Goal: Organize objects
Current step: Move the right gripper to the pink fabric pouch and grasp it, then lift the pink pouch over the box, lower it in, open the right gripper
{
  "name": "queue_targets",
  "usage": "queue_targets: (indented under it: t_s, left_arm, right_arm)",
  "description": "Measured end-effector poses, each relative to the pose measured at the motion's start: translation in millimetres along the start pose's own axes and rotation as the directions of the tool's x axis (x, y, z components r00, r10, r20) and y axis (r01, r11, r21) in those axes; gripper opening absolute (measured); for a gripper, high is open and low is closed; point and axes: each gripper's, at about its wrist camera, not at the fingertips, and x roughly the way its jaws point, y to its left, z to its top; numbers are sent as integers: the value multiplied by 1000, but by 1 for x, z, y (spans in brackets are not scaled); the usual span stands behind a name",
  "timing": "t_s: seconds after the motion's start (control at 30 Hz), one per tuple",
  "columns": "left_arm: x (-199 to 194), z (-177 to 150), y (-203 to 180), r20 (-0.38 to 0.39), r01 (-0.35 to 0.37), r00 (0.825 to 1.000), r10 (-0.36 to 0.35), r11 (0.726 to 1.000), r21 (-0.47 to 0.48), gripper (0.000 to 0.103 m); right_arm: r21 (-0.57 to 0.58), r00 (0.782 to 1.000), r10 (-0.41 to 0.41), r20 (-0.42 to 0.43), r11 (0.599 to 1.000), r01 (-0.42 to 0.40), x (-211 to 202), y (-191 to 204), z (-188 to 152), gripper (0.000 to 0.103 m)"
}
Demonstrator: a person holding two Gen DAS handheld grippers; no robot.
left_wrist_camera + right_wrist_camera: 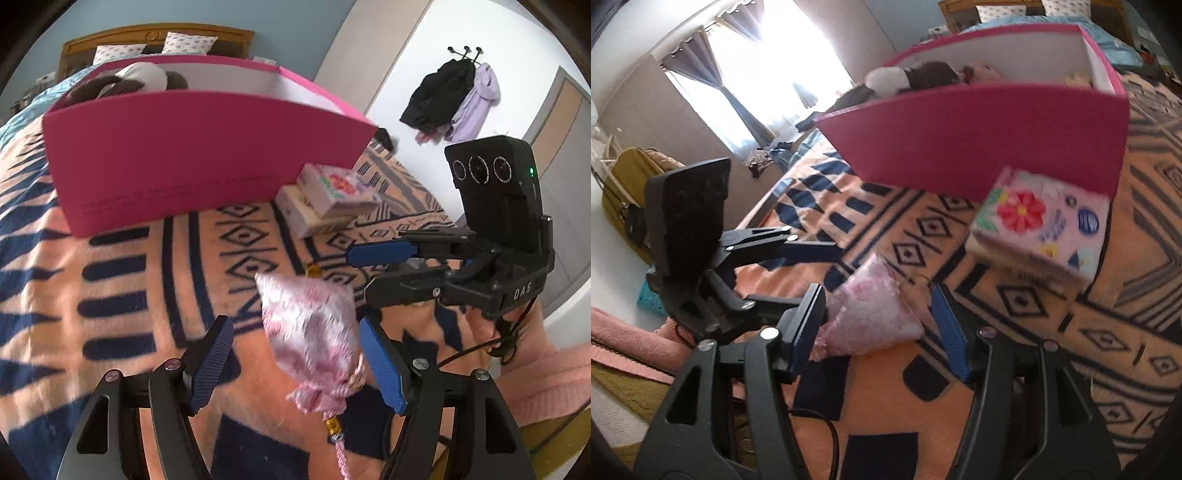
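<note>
A small pink-and-white patterned pouch [310, 328] with a tassel lies on the orange and navy blanket [122, 295]. My left gripper [295, 323] stands open around it, with a gap on the left side. My right gripper [877, 290] is open too. The same pouch [868, 317] sits between its fingers, close to the left one; I cannot tell whether it touches. Each gripper shows in the other's view, the right gripper [369, 271] at right and the left gripper [827, 275] at left. A big pink box [184, 155] holding plush toys stands farther up the bed.
Flowered tissue packs [332, 195] are stacked beside the pink box [979, 140], also seen as tissue packs [1041, 221]. A hand in a pink sleeve [546, 373] holds the right gripper. Coats [454, 96] hang on the far wall. The bed edge drops off behind.
</note>
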Motion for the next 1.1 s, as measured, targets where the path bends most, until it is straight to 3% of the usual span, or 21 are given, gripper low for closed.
queue_targets:
  t_s: [0.3,0.73,1.0,1.1]
  left_arm:
    - [-2,-12,6,-28,8,1000,-9,999,-36,72]
    - [3,-19,-4,-48,51,998,-52,999,-9,71]
    - [5,-19,-8,-55,74,996,-74,997,5,69]
    - [5,-19,-9,-52,72,996,-72,997,6,61]
  right_arm:
    - [29,998,-42,-45,999,43,20,-2,-11,62]
    - [53,999,-27,-20,998,28,32,8,-16,62]
    - [39,997,-81,-11,996,81,34,14,-15,61]
    - [32,995,-101,-7,994,101,36,16,-16,57]
